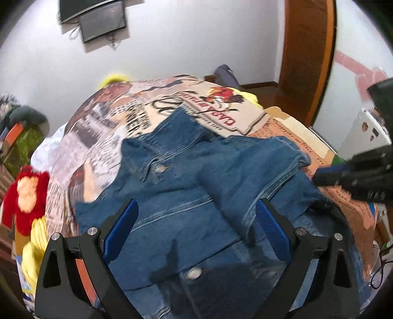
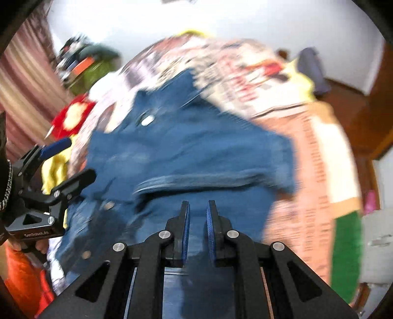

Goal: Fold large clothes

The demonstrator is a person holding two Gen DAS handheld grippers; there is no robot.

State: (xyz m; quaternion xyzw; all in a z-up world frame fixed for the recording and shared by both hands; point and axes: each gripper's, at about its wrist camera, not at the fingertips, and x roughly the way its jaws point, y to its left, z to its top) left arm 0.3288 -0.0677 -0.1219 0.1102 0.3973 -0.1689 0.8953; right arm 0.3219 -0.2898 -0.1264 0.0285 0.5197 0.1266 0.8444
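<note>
A blue denim jacket [image 1: 191,181] lies spread on a bed with a printed cover [image 1: 103,132]; one part is folded over its middle. My left gripper [image 1: 196,218] is open just above the jacket's near part, holding nothing. My right gripper [image 2: 198,208] is nearly shut, with a narrow gap between its blue pads and denim [image 2: 196,157] behind that gap; whether it pinches cloth is unclear. The right gripper also shows at the right edge of the left wrist view [image 1: 326,175], at the jacket's right edge. The left gripper shows at the left of the right wrist view [image 2: 71,162]. The right wrist view is blurred.
A red stuffed toy [image 1: 27,193] and a yellow one [image 1: 36,247] sit at the bed's left side. A wall [image 1: 172,49] with a mounted screen [image 1: 103,19] stands behind the bed. A wooden door frame [image 1: 307,56] is at the right.
</note>
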